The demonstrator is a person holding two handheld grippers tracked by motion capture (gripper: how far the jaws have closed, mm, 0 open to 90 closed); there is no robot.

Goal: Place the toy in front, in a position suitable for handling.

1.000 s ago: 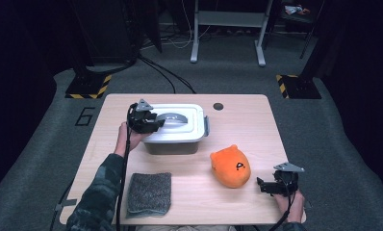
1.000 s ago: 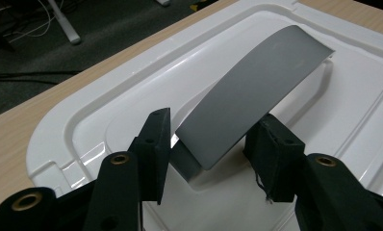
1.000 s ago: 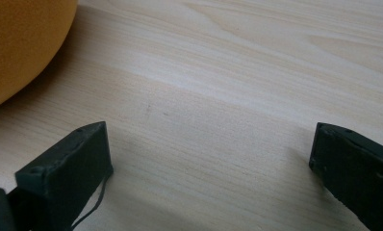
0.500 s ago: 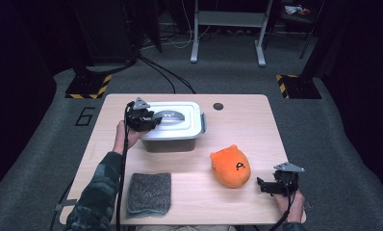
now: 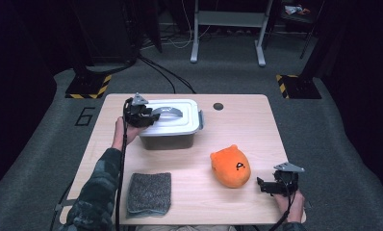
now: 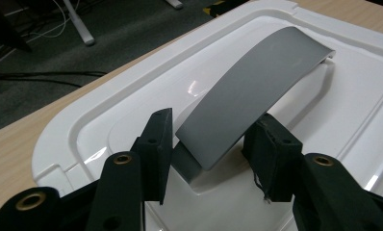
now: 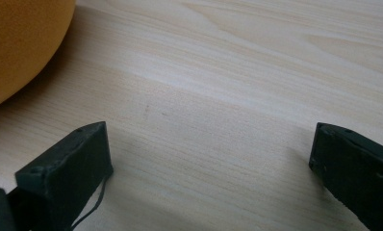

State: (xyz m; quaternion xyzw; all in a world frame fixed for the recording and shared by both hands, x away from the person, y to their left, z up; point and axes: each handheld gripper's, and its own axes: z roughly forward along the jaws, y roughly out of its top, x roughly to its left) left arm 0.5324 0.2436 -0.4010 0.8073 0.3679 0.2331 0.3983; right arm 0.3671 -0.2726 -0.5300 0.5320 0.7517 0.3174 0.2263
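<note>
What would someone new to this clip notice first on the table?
Probably the orange plush toy, bright against the pale wooden table, near the front right. Next, the white lidded box at the back left, where the left tool straddles the lid's grey handle. A grey cloth lies front left, and the right tool sits open beside the toy.

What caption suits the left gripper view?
Left gripper straddles the grey handle on the white lid.

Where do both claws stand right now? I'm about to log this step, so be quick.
Left claw: open around the grey handle of the white lid, pads not yet pressing.
Right claw: open wide, empty, over the table.
</note>
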